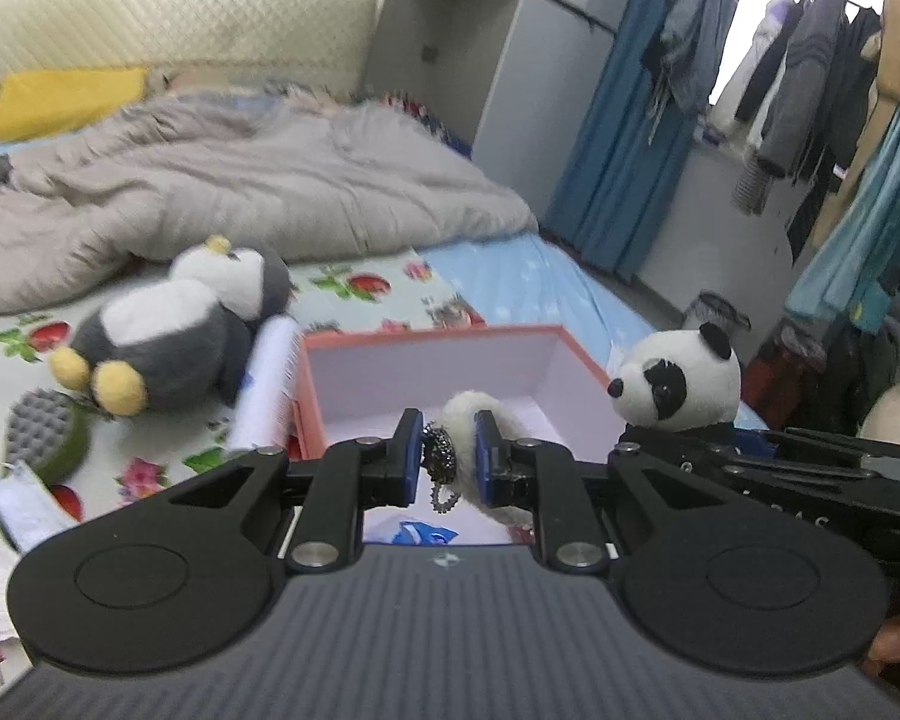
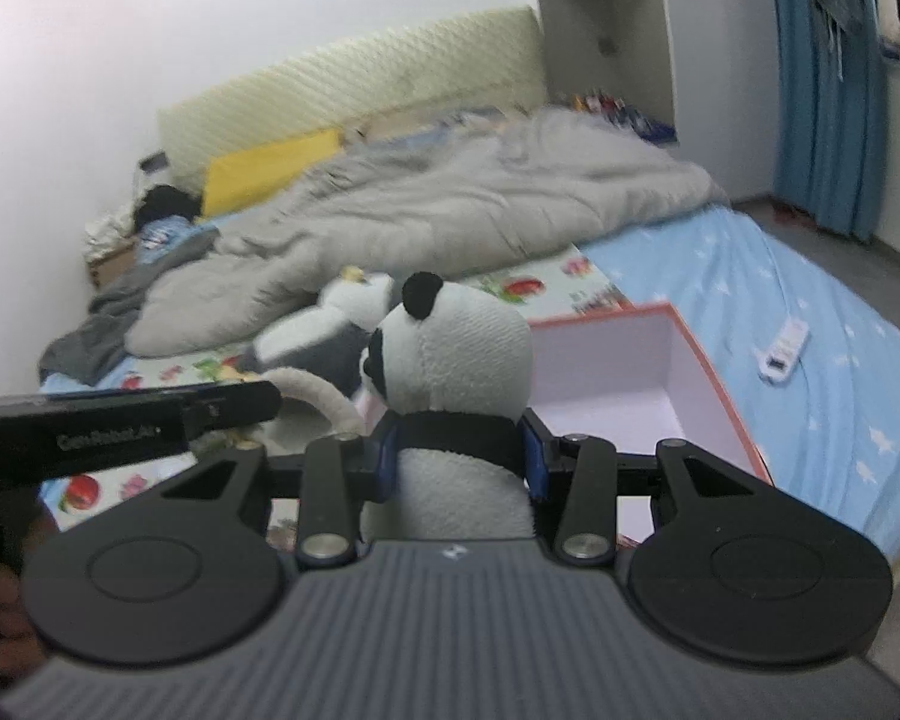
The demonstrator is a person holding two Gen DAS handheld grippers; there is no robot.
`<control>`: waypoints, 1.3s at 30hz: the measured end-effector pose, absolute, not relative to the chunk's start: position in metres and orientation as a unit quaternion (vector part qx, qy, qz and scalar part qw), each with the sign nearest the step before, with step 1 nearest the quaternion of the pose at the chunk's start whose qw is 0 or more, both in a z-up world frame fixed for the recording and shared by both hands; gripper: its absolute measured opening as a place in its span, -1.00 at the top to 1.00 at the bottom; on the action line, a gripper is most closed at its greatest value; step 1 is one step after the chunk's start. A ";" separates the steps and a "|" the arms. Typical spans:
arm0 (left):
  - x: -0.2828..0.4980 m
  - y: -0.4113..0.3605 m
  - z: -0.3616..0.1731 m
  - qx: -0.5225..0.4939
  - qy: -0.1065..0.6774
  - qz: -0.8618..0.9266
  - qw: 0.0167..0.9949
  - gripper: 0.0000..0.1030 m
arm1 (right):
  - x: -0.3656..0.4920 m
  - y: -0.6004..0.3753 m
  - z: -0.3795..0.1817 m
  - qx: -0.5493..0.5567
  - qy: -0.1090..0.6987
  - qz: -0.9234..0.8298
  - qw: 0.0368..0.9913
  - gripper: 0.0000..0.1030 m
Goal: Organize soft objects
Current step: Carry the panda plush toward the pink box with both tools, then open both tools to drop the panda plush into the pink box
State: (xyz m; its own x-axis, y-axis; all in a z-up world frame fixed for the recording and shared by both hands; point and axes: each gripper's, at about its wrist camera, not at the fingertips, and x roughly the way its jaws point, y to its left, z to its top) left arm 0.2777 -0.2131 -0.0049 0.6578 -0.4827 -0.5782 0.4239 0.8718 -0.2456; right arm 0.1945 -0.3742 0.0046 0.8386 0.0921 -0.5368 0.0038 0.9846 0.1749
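1. Over the pink box on the bed, the left gripper is clamped on a small white furry charm with a dark beaded chain.
2. Just right of it, the right gripper squeezes a panda plush at its black neck band, head upright, above the box's near edge.
3. Left of the box lies a grey penguin plush on the fruit-print sheet, a white roll touching the box's left wall.
4. Toward the bed's far end sits a rumpled grey quilt.
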 end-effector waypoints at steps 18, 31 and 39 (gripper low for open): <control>0.376 -0.286 -0.122 -0.012 0.466 -0.269 0.843 0.58 | 0.251 -0.436 -0.105 0.135 0.425 -0.056 0.893 0.15; 0.356 -0.283 -0.094 -0.009 0.437 -0.281 0.854 -0.07 | 0.250 -0.442 -0.104 0.152 0.429 -0.069 0.888 0.01; 0.322 -0.260 -0.050 -0.014 0.395 -0.278 0.876 -0.07 | 0.231 -0.431 -0.066 0.142 0.389 -0.057 0.909 0.01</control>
